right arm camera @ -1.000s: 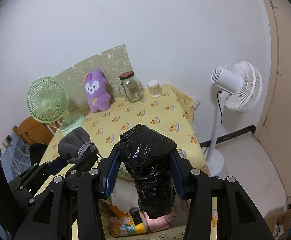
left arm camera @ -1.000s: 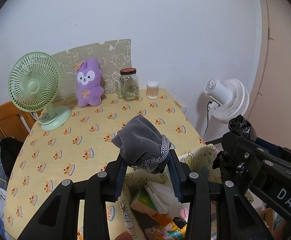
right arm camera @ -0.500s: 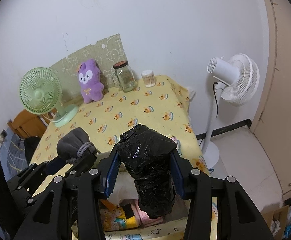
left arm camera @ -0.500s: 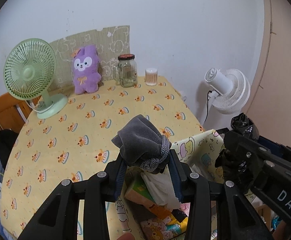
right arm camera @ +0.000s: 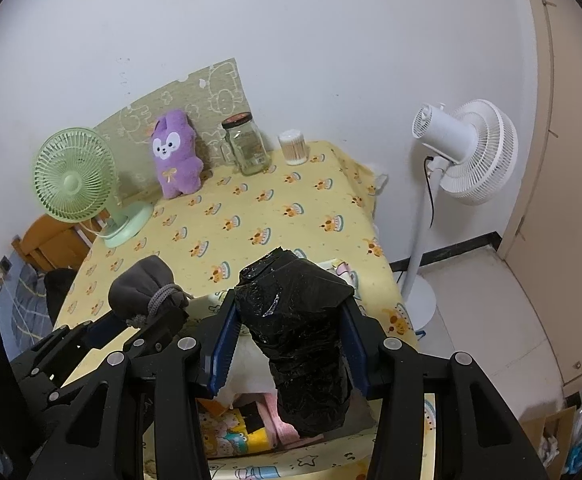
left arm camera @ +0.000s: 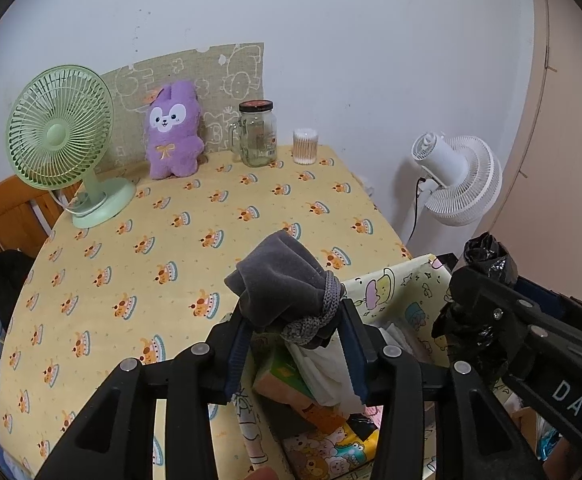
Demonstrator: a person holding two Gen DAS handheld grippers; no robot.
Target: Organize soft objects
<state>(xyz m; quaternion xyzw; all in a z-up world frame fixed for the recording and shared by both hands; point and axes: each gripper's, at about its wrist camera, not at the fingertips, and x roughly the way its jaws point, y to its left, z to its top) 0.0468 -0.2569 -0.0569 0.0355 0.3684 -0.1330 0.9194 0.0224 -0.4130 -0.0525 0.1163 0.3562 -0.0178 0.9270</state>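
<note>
Both views shift: tabletop backdrop slides between frames while loads stay clamped. Left tongs (left arm camera: pixel 295 334), jaws just opening slightly, grasp grey pouch (left arm camera: pixel 281 286) over box (left arm camera: pixel 405 294) at near right tabletop edge. Right tongs (right arm camera: pixel 289 342) clenched on black bag (right arm camera: pixel 299 338) above same box. Risk: left grip loosening, pouch could slip outside box; crowded contents may push bag out.

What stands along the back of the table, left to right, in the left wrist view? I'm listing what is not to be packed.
green desk fan → purple plush bunny → glass jar → cotton swab tub; beyond the table edge, the white floor fan.
</note>
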